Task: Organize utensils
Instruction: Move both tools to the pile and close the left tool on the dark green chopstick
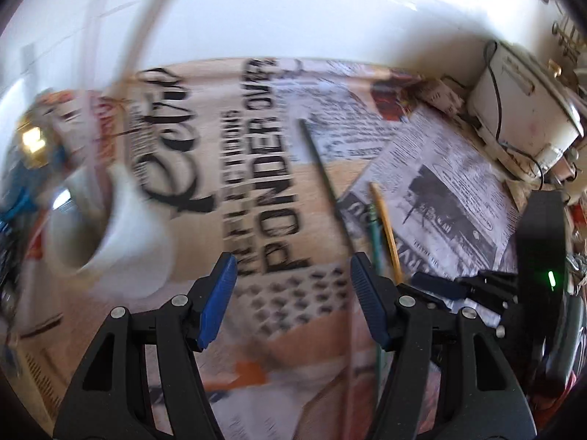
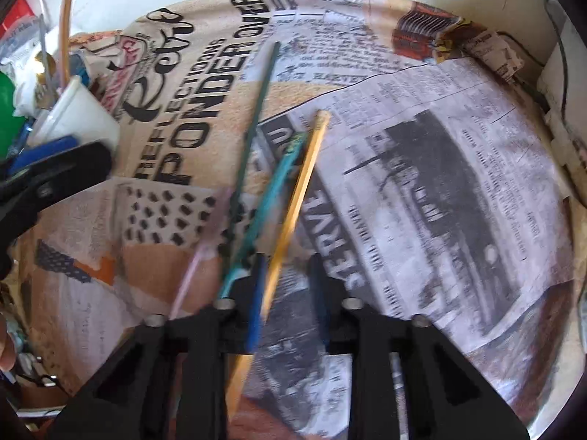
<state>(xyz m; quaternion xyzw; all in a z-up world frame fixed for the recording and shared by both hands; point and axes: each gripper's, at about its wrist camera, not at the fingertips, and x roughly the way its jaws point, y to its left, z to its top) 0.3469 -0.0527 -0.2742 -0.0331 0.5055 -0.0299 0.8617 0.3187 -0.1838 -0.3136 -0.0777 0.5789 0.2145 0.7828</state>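
Right gripper: jaws part-open w/ the yellow wooden pencil running between them; blur means we can't tell if the pads touch it, so no confirmed hold. Left gripper: jaws wide open, nothing in them, hovering over the tabletop.

Just left of the yellow pencil lies a teal pencil, then a long dark-green thin stick reaching far, and a pale pink thin stick nearest us on the left. All lie on the newspaper-print cloth covering the tabletop.

Far left stands a white plastic cup w/ an orange stick upright in it; probably the place for the rest.

Handling, our guess: pencils are light, stiff, smooth, prone to roll or pivot. Best to take hold near mid-length, across the shaft, so it doesn't swing when lifted. Neighbours lie close, so a stray nudge is the risk.
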